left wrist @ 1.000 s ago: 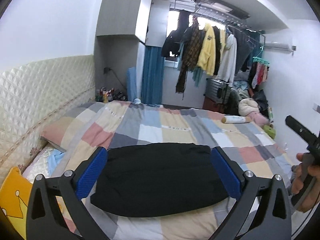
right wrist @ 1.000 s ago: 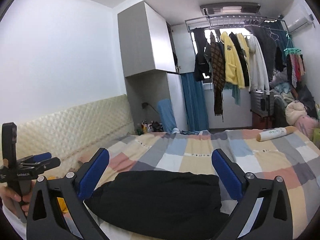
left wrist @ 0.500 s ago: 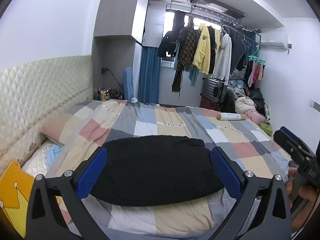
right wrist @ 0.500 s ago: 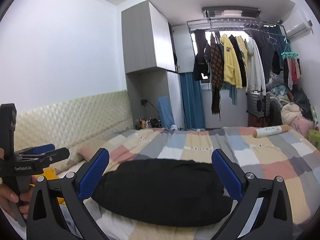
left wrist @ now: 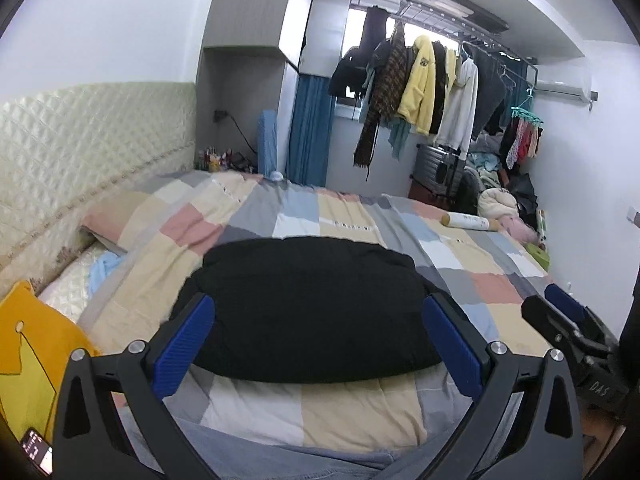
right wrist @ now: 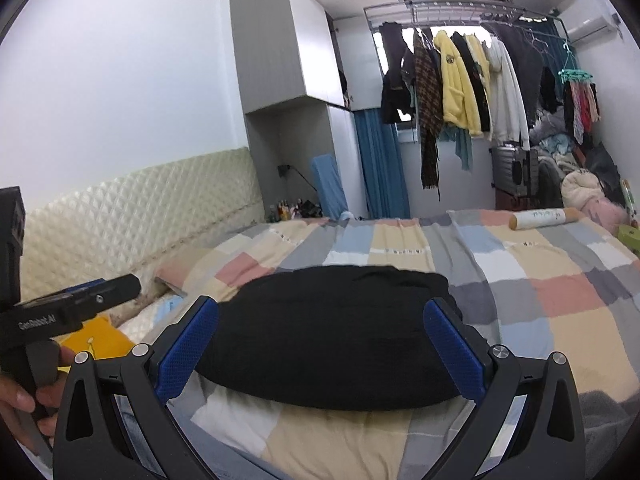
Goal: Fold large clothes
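A black garment lies folded into a flat rectangle on the checked bedspread; it also shows in the right wrist view. My left gripper is open and empty, held above the near edge of the bed, apart from the garment. My right gripper is open and empty too, at a similar distance. Each gripper shows in the other's view: the right one at the far right, the left one at the far left.
A padded cream headboard runs along the left. A yellow cushion lies at the near left. A rolled white tube rests on the bed's far right. Hanging clothes and a pile of laundry fill the far wall.
Both grippers have pulled back and up from the bed; the folded garment looks farther off and more bedspread shows in front of it. The garment itself has not moved.
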`<state>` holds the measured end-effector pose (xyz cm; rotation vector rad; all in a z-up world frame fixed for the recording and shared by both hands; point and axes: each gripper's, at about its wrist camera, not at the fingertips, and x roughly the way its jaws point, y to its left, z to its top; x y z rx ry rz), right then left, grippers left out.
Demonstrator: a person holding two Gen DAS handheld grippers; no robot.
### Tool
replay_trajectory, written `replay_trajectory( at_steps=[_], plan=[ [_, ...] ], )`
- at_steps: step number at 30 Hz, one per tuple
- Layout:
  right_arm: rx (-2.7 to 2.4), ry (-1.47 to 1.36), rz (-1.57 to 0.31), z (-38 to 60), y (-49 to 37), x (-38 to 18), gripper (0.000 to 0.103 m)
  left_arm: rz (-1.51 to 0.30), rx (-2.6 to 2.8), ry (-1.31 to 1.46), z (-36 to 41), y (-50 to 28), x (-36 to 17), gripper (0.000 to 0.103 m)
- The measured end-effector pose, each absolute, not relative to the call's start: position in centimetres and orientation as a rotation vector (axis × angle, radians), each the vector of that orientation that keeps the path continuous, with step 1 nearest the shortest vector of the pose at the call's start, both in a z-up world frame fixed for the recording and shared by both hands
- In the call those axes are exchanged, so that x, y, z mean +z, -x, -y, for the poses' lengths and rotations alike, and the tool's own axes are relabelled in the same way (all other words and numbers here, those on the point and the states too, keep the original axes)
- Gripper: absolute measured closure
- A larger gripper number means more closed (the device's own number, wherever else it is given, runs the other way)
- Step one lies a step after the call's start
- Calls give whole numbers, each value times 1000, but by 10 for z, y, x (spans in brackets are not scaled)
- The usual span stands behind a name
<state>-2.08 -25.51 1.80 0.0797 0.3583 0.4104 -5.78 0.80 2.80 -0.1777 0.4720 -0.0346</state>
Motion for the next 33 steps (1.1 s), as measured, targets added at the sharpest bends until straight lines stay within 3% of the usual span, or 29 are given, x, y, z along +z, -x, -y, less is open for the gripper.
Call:
replay_trajectory(
  at_steps=[13, 33],
  plan=[
    [359, -88, -449, 254, 6, -14, 0, -569, 3, 138, -4, 39, -10, 0],
    [343, -65, -453, 249, 8, -16, 0, -568, 4, 146, -5, 43, -9, 0]
  ],
)
